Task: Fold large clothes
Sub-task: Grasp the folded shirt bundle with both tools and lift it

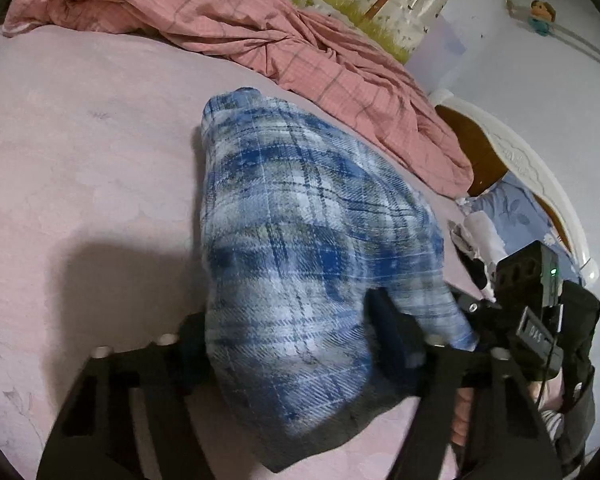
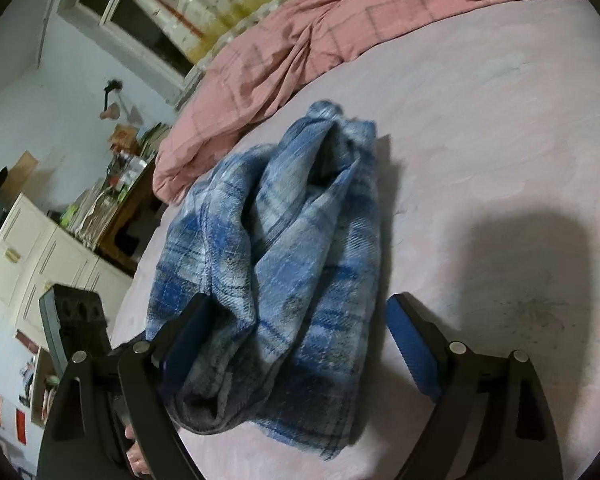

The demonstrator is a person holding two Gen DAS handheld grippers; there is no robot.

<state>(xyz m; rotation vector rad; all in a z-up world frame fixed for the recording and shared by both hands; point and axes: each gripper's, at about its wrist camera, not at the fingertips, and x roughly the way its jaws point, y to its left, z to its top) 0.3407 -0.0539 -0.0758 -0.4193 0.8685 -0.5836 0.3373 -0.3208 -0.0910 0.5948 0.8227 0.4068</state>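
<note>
The left tongs (image 1: 288, 344) had the blue plaid cloth (image 1: 300, 248) bunched between their fingers, the right finger (image 1: 396, 340) against the fabric and the left one hidden behind the fold, so whether they truly pinched it could not be told. In the right view the right tongs (image 2: 296, 344) stood open around the near end of the cloth (image 2: 284, 240): the left pad (image 2: 188, 340) lay against the bundle, the blue right pad (image 2: 414, 352) stood clear of it at 3 o'clock. The cloth lay rumpled lengthwise on the pink sheet (image 1: 80, 140), running from the tongs toward 12 o'clock. A dark shadow (image 2: 528, 256) fell on the sheet at 2 o'clock of the right tongs. Beyond the cloth, at 12 to 1 o'clock in the left view, a pink checked quilt (image 1: 300, 48) lay crumpled. The other gripper's body (image 1: 540, 280) showed at 3 o'clock, and white cabinets (image 2: 40, 256) stood at 9 o'clock in the right view
</note>
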